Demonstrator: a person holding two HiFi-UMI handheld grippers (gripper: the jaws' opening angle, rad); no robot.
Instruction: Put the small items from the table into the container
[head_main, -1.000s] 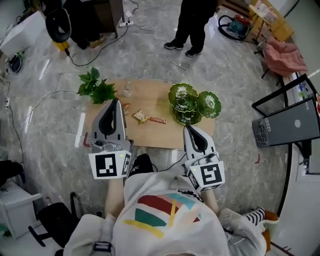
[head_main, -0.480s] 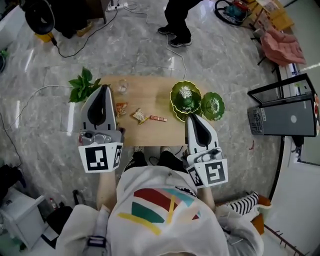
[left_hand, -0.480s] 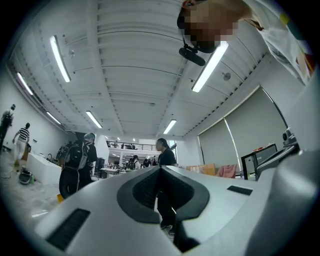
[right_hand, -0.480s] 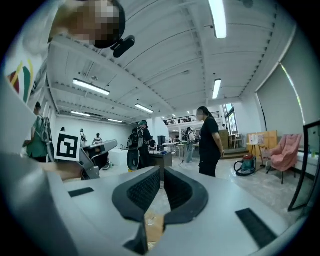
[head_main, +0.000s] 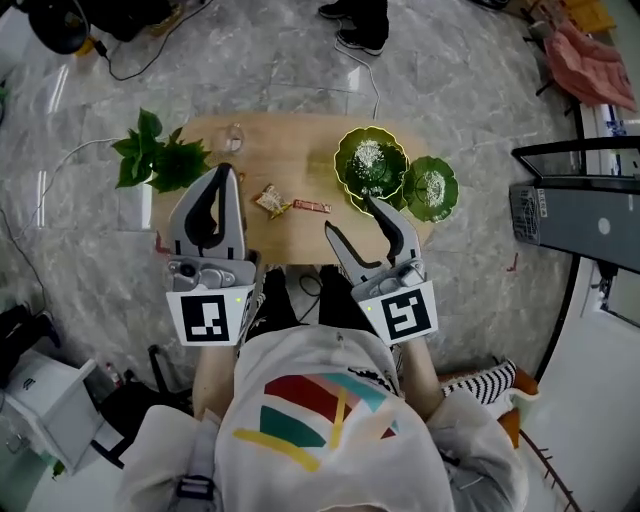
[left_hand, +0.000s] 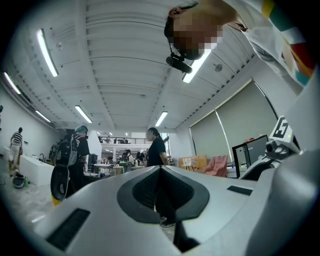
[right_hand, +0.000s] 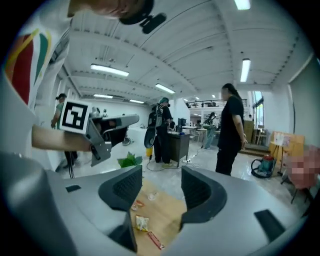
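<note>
On the small wooden table lie a yellow snack packet and a red bar. Green leaf-shaped bowls stand at its right end. My left gripper is shut and empty over the table's near left edge. My right gripper hangs near the front edge beside the bowls; its jaws are opening with nothing between them. In the right gripper view, the gripper frames the yellow packet, the red bar and a small orange packet. The left gripper points level, across the room.
A green plant and a small glass stand at the table's back left. A second green bowl sits at the far right. A person's feet stand beyond the table. Cables run over the marble floor. A black monitor stand is at the right.
Both grippers came forward and lower, towards the table's near edge. The right gripper, shut before, now stands open. The left stays shut.
</note>
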